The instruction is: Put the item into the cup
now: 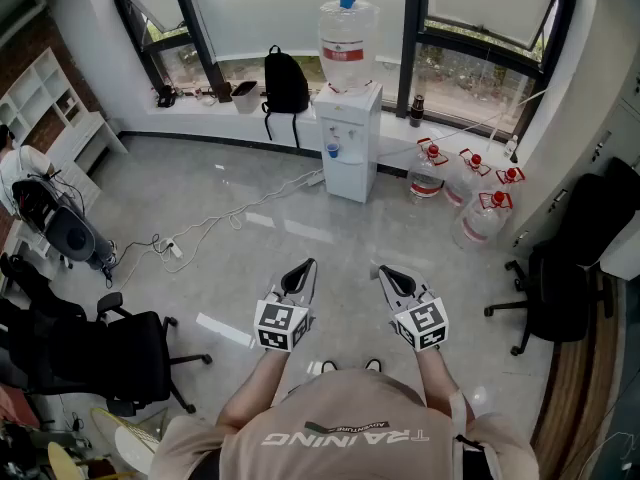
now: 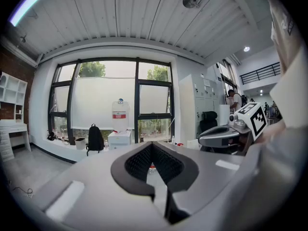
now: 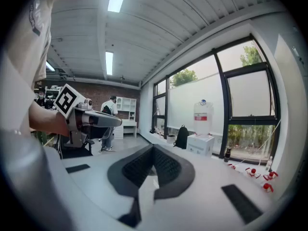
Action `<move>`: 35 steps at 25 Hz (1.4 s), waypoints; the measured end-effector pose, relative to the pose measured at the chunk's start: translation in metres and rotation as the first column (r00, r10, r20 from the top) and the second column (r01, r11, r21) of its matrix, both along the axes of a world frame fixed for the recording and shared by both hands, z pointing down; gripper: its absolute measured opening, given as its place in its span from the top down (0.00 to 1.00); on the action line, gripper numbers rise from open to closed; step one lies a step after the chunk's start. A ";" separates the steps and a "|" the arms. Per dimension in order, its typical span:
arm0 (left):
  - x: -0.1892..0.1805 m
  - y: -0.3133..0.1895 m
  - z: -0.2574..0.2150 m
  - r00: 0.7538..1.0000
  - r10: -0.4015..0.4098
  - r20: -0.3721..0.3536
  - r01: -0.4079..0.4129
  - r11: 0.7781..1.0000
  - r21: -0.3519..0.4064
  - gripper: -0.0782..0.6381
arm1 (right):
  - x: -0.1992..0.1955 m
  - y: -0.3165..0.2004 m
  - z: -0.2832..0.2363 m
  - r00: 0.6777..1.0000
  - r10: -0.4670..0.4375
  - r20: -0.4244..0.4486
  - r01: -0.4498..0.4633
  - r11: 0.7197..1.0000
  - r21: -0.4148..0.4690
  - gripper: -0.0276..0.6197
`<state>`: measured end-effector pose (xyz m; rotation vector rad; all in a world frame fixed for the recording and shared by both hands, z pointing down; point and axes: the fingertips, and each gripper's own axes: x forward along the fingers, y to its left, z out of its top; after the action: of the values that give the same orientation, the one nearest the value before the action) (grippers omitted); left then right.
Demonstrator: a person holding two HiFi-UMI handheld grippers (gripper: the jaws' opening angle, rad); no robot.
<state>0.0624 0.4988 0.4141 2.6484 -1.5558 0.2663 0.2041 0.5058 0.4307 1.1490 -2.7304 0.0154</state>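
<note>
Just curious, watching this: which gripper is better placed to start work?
Neither: left gripper and right gripper hover level, side by side, both shut and empty; nothing to pick up is in view.

- The floor ahead of the left gripper and right gripper is clear up to the water dispenser.
- The two grippers are held apart, with free air between them. Each pair of jaws meets at the tips with nothing between.
- A cable trails over the floor ahead-left.
- An office chair stands near on the left, and a second chair blocks the right.
- Water bottles are clustered right of the dispenser, and a backpack stands to its left.
</note>
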 end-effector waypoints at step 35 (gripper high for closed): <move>-0.044 -0.106 0.019 0.998 0.006 -0.065 -0.009 0.999 -0.045 0.88 | -0.030 -0.110 0.024 0.997 0.073 -0.031 -0.073 0.997 -0.028 0.94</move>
<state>0.0179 0.3932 0.4326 2.6017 -1.5024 0.2115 0.1738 0.3956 0.4546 1.2304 -2.6524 0.0477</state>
